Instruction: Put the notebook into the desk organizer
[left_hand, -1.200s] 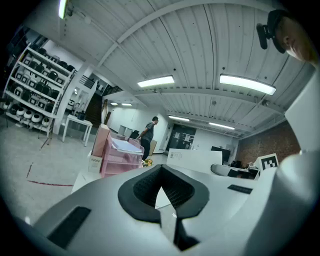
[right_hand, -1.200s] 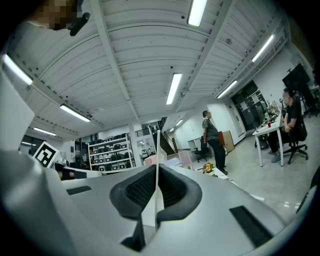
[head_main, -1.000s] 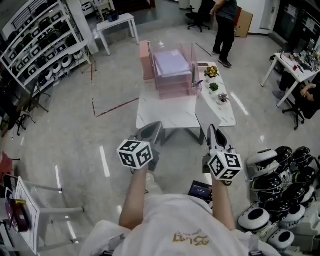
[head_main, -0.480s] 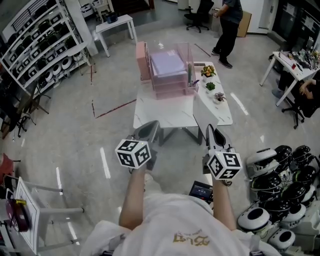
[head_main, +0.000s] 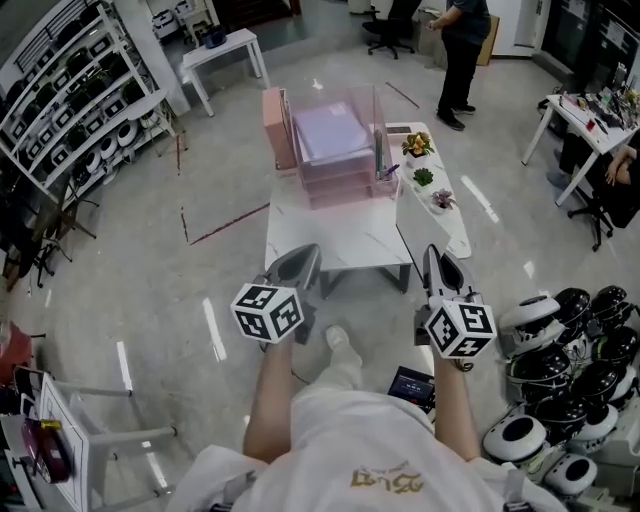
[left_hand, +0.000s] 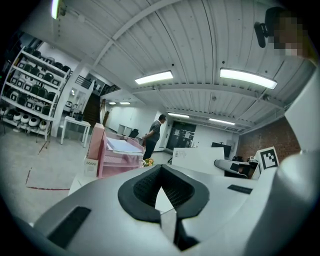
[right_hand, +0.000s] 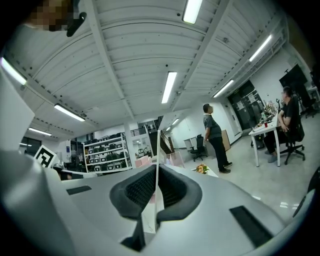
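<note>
A pink tiered desk organizer (head_main: 335, 150) stands at the far end of a white table (head_main: 330, 238), with lilac sheets on its top tray. It also shows in the left gripper view as the organizer (left_hand: 117, 155). My right gripper (head_main: 438, 268) is shut on a thin white notebook (head_main: 411, 240), held on edge and reaching toward the table's near right corner. In the right gripper view the notebook's edge (right_hand: 157, 150) runs upright between the pads of the right gripper (right_hand: 157, 172). My left gripper (head_main: 296, 264) hangs short of the table's near edge, jaws shut, nothing in them (left_hand: 160, 172).
Small potted plants (head_main: 421, 160) line the table's right side. A person (head_main: 465, 45) stands beyond the table. Shelving racks (head_main: 60, 110) fill the left, round white devices (head_main: 560, 390) crowd the floor at right, and a desk with a seated person (head_main: 610, 150) is far right.
The person carrying the grippers has stepped forward: a shoe now shows below. The table and organizer sit slightly lower and nearer. Both grippers keep their pose, the notebook still held.
</note>
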